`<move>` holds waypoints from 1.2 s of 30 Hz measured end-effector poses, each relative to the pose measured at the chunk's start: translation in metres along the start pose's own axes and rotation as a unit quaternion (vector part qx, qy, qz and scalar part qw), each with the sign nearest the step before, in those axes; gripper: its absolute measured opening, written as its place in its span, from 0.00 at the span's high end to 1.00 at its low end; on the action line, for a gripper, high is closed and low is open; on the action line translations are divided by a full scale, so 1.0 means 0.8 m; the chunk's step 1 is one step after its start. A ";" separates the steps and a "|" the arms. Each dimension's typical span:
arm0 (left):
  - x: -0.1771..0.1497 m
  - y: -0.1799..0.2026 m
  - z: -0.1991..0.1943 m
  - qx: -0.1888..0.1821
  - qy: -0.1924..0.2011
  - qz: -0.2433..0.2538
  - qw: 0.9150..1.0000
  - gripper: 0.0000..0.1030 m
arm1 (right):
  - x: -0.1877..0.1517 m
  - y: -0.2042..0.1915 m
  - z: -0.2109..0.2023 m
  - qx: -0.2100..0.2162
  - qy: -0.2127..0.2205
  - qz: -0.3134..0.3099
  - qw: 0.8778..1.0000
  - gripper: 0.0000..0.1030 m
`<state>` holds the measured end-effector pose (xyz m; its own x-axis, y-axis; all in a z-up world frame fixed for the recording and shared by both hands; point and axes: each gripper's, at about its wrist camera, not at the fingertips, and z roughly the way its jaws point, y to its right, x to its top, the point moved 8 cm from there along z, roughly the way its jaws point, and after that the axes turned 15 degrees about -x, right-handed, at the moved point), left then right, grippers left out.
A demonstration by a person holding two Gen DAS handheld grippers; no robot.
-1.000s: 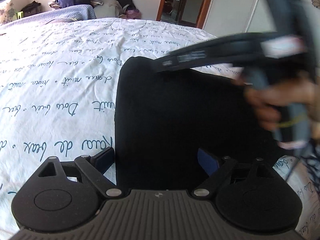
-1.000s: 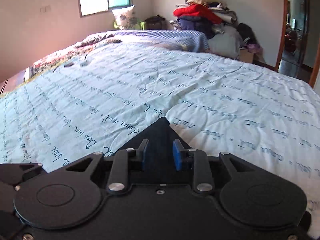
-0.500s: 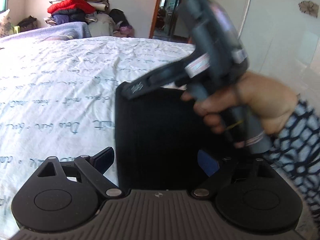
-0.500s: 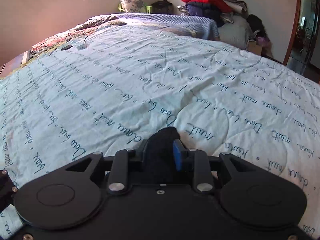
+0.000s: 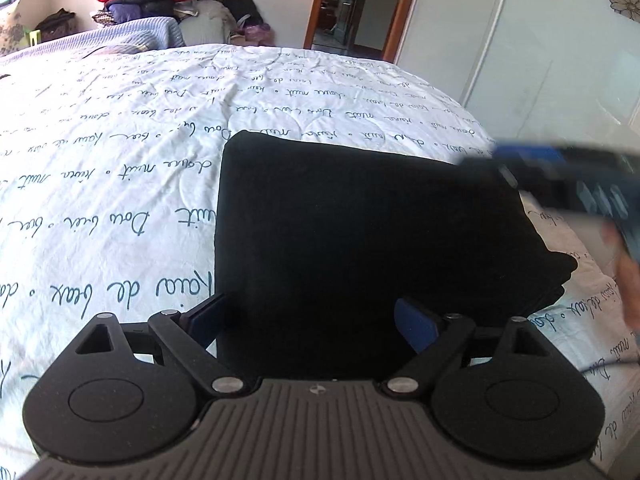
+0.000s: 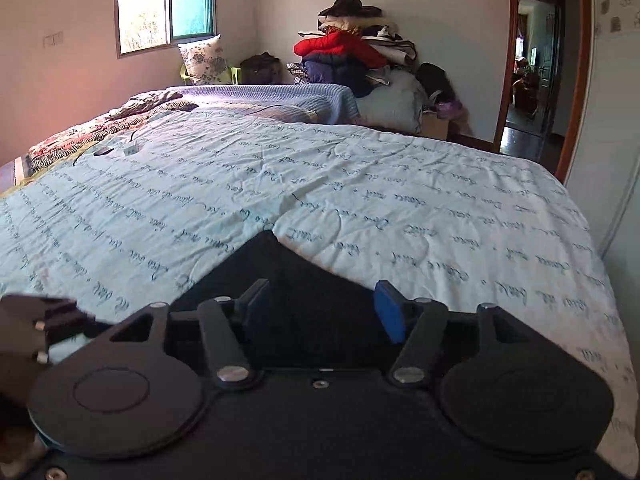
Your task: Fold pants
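Black pants (image 5: 360, 240) lie folded into a flat rectangle on the white quilt with blue script (image 5: 100, 152). My left gripper (image 5: 312, 320) hovers open over the near edge of the pants, its blue pads wide apart and clear of the cloth. My right gripper (image 6: 320, 308) has its jaws opening; the far corner of the pants (image 6: 276, 276) shows below the gap and the pads do not press on it. In the left wrist view the right gripper's blurred fingers (image 5: 532, 164) reach in from the right edge, with a hand (image 5: 628, 280) below them.
The bed's right edge runs beside a white wardrobe (image 5: 540, 60) and an open doorway (image 6: 536, 64). Beyond the quilt lie a purple blanket (image 6: 280, 96), a clothes pile (image 6: 352, 52) and a pillow (image 6: 204, 60). Small items with a cable (image 6: 120, 148) sit far left.
The right gripper let go of the pants corner, its jaws spread, and it drew back to the right, off the pants. The left gripper stayed put and open.
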<state>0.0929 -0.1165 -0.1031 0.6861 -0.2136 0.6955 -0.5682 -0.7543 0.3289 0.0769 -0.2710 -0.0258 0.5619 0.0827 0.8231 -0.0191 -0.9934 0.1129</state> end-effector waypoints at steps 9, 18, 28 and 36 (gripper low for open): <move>-0.006 0.026 0.002 0.064 -0.001 0.031 0.998 0.10 | -0.076 0.021 -0.012 -0.041 -0.036 0.035 0.998 0.39; -0.014 0.037 -0.004 0.091 0.007 0.028 0.995 0.09 | -0.092 -0.003 -0.003 -0.076 -0.027 0.032 0.996 0.33; -0.045 0.051 -0.038 0.092 -0.007 0.000 0.996 0.09 | -0.106 -0.020 -0.086 -0.119 -0.022 0.126 0.985 0.14; -0.085 0.044 -0.063 0.101 -0.024 -0.033 0.994 0.08 | -0.134 -0.070 -0.112 -0.103 -0.048 0.127 0.985 0.13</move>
<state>0.0030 -0.0971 -0.1067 0.7421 -0.1858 0.6440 -0.4225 -0.8756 0.2343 -0.0564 -0.2174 -0.0700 0.5933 -0.1838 0.7838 -0.3315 -0.9430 0.0298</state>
